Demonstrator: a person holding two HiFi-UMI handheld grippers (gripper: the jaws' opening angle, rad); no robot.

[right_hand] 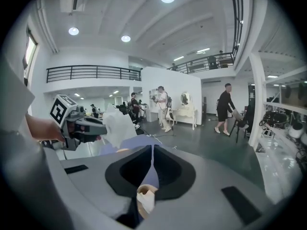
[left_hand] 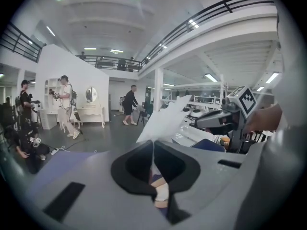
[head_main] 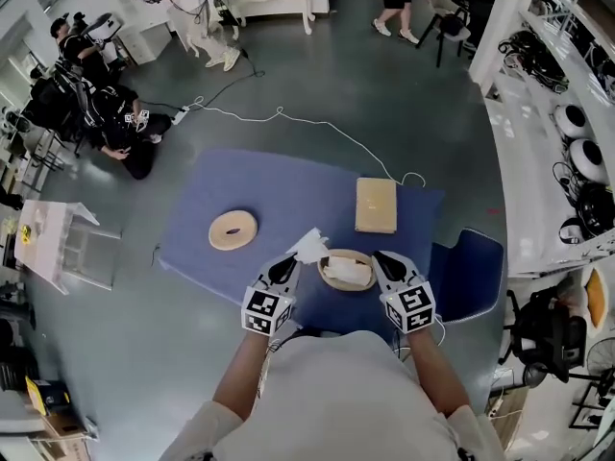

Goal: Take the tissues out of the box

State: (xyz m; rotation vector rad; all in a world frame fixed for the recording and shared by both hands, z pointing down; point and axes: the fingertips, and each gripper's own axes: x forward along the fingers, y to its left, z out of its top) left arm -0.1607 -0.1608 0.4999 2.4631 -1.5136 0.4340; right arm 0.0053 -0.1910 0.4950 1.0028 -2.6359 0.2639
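Tissue (head_main: 309, 246) pinched in left gripper (head_main: 287, 265) jaws at box's (head_main: 347, 279) ten o'clock; right gripper (head_main: 383, 260) jaws pressed together at its three o'clock.

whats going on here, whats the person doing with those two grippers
A person stands at a blue table with a gripper in each hand. The left gripper is shut on a white tissue, holding it beside the round box, which has more tissue in it. The right gripper is shut, at the box's right rim.
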